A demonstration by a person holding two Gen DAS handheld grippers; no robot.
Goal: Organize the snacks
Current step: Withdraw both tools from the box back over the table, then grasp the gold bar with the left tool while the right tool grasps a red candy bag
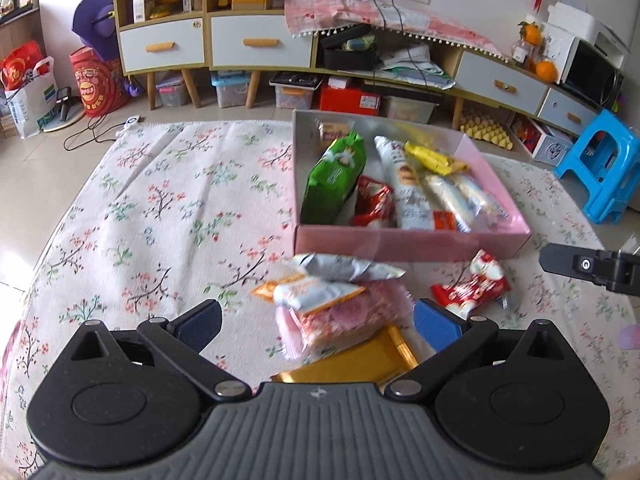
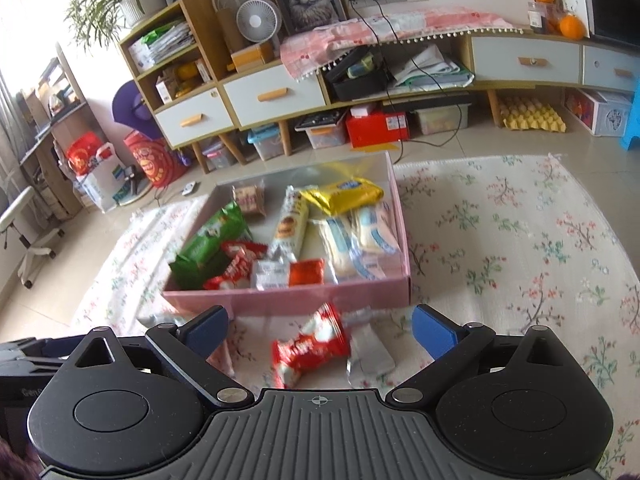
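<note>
Pink cardboard box [image 1: 400, 246] holds crinkly foil snack packets; more lie on the flowered cloth [image 1: 160, 208]. Left claw [image 1: 316, 322] and right claw [image 2: 320, 330] both gape wide, holding nothing.

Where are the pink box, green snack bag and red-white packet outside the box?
pink box [image 2: 288, 300], right wrist view, near wall
green snack bag [image 1: 334, 178], left wrist view, bag's middle
red-white packet [image 2: 310, 350], right wrist view, wrapper's middle

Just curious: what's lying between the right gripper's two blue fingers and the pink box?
A red-and-white snack packet beside a small silvery one, on the flowered cloth; the right wrist view shows it.
</note>
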